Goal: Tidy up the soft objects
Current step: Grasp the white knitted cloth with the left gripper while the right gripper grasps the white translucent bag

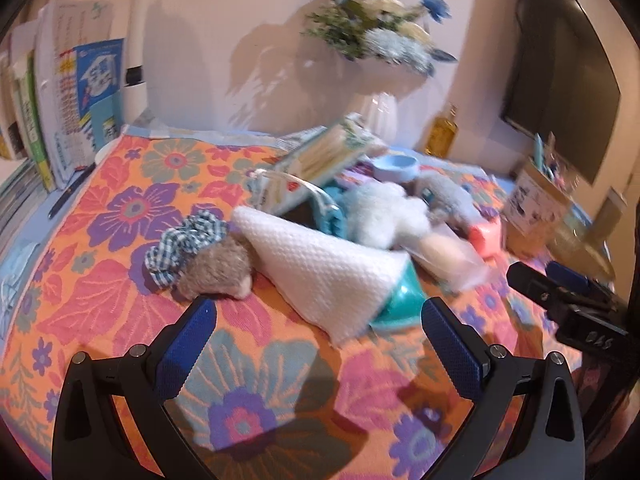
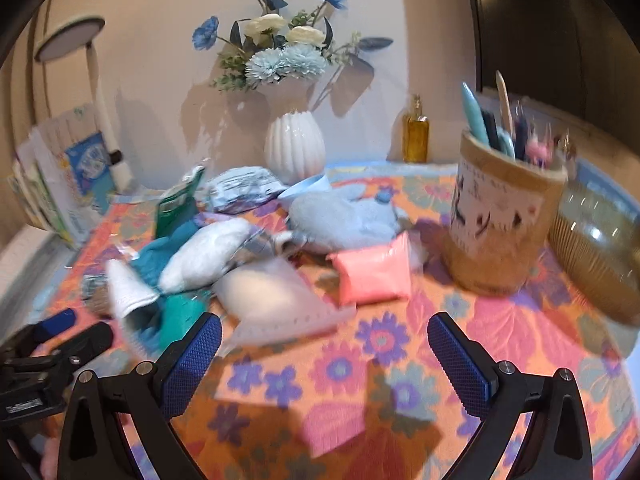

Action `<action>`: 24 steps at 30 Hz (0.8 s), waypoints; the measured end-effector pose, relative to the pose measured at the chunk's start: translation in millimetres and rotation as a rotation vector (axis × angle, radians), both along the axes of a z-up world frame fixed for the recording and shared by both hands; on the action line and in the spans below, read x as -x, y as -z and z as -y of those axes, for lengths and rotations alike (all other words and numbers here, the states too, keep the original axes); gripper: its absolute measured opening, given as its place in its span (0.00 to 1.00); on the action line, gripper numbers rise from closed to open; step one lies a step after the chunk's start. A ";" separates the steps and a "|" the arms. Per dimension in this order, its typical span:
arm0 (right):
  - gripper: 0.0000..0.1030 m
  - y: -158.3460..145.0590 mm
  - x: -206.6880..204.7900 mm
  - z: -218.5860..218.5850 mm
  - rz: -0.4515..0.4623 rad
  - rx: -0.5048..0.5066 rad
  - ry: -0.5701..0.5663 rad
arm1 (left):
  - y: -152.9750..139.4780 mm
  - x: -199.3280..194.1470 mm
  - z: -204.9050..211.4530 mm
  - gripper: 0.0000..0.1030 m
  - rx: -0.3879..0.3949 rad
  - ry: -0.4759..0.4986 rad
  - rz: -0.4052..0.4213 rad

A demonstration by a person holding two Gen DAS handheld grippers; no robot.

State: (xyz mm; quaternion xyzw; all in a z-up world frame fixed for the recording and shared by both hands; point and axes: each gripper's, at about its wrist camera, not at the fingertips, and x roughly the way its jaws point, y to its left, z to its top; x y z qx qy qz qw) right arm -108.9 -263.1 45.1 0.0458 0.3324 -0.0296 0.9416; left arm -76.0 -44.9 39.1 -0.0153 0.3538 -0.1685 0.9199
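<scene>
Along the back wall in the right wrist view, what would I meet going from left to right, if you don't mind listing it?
White desk lamp → white ribbed vase holding blue and white flowers → amber glass bottle → pen holder → ribbed glass bowl at the far right.

White vase point(image 2: 295, 152), pen holder point(image 2: 498, 232)

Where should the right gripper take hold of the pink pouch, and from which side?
Probably across its puffy middle, from the near side and above. The pink pouch lies flat on the floral cloth, its near long edge uncovered. The right gripper is open and already faces it.
</scene>
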 end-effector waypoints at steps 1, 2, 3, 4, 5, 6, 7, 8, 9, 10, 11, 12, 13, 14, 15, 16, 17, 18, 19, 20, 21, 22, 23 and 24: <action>1.00 0.6 3.7 3.1 -0.013 -0.018 -0.024 | -0.1 -0.8 4.5 0.99 -0.027 0.005 -0.007; 1.00 2.1 5.7 3.7 -0.030 -0.022 -0.041 | 0.3 -3.0 9.7 0.99 -0.052 0.009 -0.017; 1.00 4.4 6.3 3.7 -0.060 -0.018 -0.064 | 0.4 -6.7 14.0 0.99 -0.062 0.010 -0.028; 1.00 6.5 6.7 2.9 -0.077 -0.021 -0.076 | -0.2 -10.6 15.7 0.99 -0.053 0.010 -0.036; 1.00 9.1 6.3 2.0 -0.097 -0.026 -0.086 | -0.1 -14.2 16.8 0.99 -0.039 0.008 -0.042; 1.00 11.0 3.9 -0.1 -0.119 -0.027 -0.099 | 0.3 -19.9 18.2 0.99 -0.032 -0.002 -0.050; 1.00 12.0 1.3 -2.6 -0.130 -0.028 -0.109 | 0.9 -23.3 19.5 0.99 -0.036 -0.011 -0.056; 1.00 12.1 -1.7 -4.8 -0.137 -0.022 -0.112 | 2.5 -28.1 21.9 0.97 -0.055 -0.022 -0.065; 1.00 11.8 -6.4 -7.8 -0.148 -0.012 -0.116 | 4.3 -31.3 23.7 0.93 -0.072 -0.024 -0.074; 1.00 10.9 -11.9 -10.7 -0.157 -0.004 -0.125 | 5.6 -33.8 24.8 0.91 -0.081 -0.023 -0.081; 1.00 8.7 -17.7 -13.1 -0.157 0.004 -0.134 | 6.7 -36.0 24.6 0.90 -0.078 -0.020 -0.091; 1.00 6.6 -23.0 -14.5 -0.155 0.012 -0.140 | 7.2 -37.1 24.2 0.90 -0.071 -0.018 -0.096; 1.00 4.3 -30.7 -16.3 -0.158 0.017 -0.150 | 7.4 -38.2 24.0 0.90 -0.066 -0.016 -0.099; 1.00 3.0 -37.8 -17.5 -0.165 0.019 -0.160 | 8.0 -39.0 24.6 0.90 -0.067 -0.010 -0.100; 1.00 2.4 -46.1 -19.4 -0.176 0.023 -0.174 | 8.3 -38.7 25.7 0.89 -0.073 -0.004 -0.095; 1.00 2.8 -54.3 -20.7 -0.193 0.027 -0.192 | 8.5 -38.4 26.9 0.87 -0.086 -0.002 -0.085; 0.98 5.1 -63.3 -22.7 -0.213 0.036 -0.209 | 9.4 -39.3 27.7 0.87 -0.115 -0.018 -0.071; 0.96 7.2 -69.2 -23.3 -0.223 0.039 -0.219 | 10.7 -40.9 27.7 0.86 -0.128 -0.020 -0.070; 0.91 10.8 -76.4 -22.5 -0.235 0.036 -0.225 | 12.0 -42.7 25.8 0.86 -0.123 -0.019 -0.077; 0.87 15.2 -82.4 -21.3 -0.255 0.036 -0.220 | 13.3 -44.7 21.9 0.83 -0.099 -0.020 -0.091; 0.83 18.8 -85.7 -20.1 -0.272 0.035 -0.215 | 14.0 -46.0 18.6 0.76 -0.079 -0.021 -0.101; 0.76 22.7 -88.9 -18.8 -0.285 0.026 -0.218 | 14.7 -46.7 15.9 0.71 -0.063 -0.020 -0.105; 0.72 25.0 -89.5 -18.1 -0.290 0.014 -0.226 | 15.7 -47.1 14.3 0.59 -0.052 -0.015 -0.110; 0.71 27.5 -89.7 -18.0 -0.293 0.000 -0.237 | 17.8 -48.1 14.0 0.49 -0.050 -0.004 -0.122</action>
